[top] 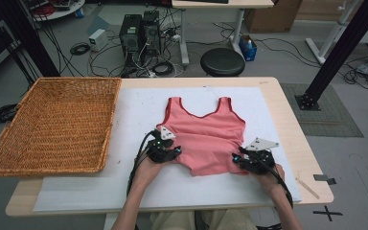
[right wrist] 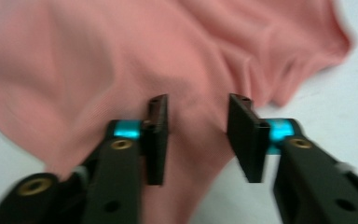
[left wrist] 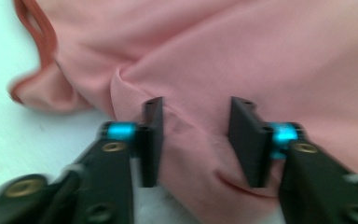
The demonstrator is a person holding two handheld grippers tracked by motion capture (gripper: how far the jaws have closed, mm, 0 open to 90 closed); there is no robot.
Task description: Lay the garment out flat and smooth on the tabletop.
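Observation:
A pink tank top with a darker red trim lies flat on the white mat, straps pointing away from me. My left gripper rests at the top's lower left edge, its jaws open with a fold of the pink cloth between them. My right gripper sits at the lower right corner of the top, open as well, with the cloth's hem lying in the gap. Both gripper views are blurred.
A large wicker basket stands at the left, overhanging the table's edge. The white mat covers most of the wooden table. A thin wooden stick lies near the front right corner. A black stool and computers stand beyond the table.

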